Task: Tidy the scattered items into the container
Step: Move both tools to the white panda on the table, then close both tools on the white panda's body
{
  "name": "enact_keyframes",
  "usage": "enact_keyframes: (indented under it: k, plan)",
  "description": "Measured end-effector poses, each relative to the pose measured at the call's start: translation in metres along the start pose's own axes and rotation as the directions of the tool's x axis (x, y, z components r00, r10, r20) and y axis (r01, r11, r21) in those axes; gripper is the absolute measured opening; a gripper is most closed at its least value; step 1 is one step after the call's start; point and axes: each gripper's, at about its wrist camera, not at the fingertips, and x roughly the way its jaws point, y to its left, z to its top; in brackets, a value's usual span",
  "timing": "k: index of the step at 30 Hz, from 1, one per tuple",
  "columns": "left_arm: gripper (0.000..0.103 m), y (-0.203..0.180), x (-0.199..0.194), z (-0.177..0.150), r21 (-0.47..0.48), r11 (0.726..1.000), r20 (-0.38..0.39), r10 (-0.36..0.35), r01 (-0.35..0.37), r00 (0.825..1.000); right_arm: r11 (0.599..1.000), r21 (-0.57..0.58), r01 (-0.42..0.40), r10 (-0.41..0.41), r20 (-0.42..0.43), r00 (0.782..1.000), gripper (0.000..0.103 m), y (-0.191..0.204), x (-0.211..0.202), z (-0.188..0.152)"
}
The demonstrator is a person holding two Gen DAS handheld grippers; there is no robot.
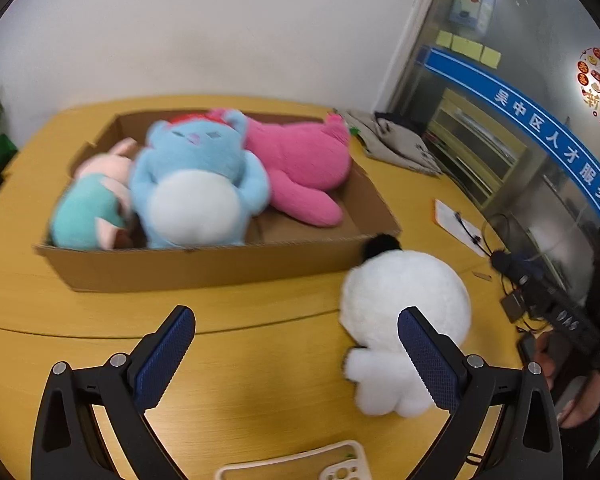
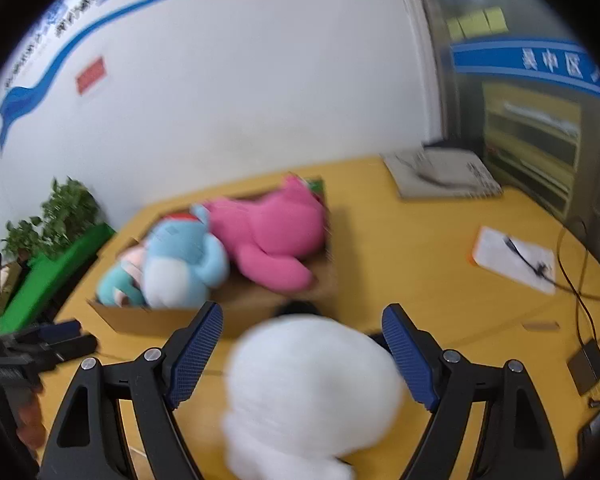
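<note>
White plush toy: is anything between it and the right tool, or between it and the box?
Nothing visible. The white plush toy sits on the table between the open fingers of the right tool. Only bare tabletop separates it from the cardboard box, whose near-right corner has free floor.

Yellow wooden table, cardboard box (holding plush toys), white plush, folded cloth, paper sheet

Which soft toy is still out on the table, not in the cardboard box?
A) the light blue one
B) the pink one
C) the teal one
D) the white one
D: the white plush lies on the yellow table in front of the cardboard box, between the open right gripper fingers; the other three lie inside the box.
</note>
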Motion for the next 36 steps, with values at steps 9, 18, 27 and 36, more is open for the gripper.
enact_keyframes:
  k: [9, 18, 27, 36]
  plan:
    - [0.103, -0.028, 0.087, 0.012, 0.061, 0.979, -0.130, -0.185, 0.194, 0.974, 0.988, 0.117, -0.106, 0.124, -0.163, 0.979, 0.085, -0.051, 0.045, -0.050]
    - [0.087, -0.055, 0.136, 0.020, 0.055, 0.919, -0.225, -0.369, 0.390, 0.902, 0.963, 0.121, -0.242, 0.260, -0.164, 0.952, 0.101, -0.056, 0.066, -0.057]
    - [0.071, -0.042, 0.125, 0.016, 0.016, 0.919, -0.205, -0.382, 0.393, 0.901, 0.948, 0.129, -0.290, 0.309, -0.156, 0.938, 0.068, -0.048, 0.065, -0.055]
    - [0.065, -0.018, 0.073, -0.007, -0.034, 0.930, -0.147, -0.367, 0.367, 0.918, 0.928, 0.063, -0.368, 0.374, -0.174, 0.911, 0.064, -0.020, 0.049, -0.052]
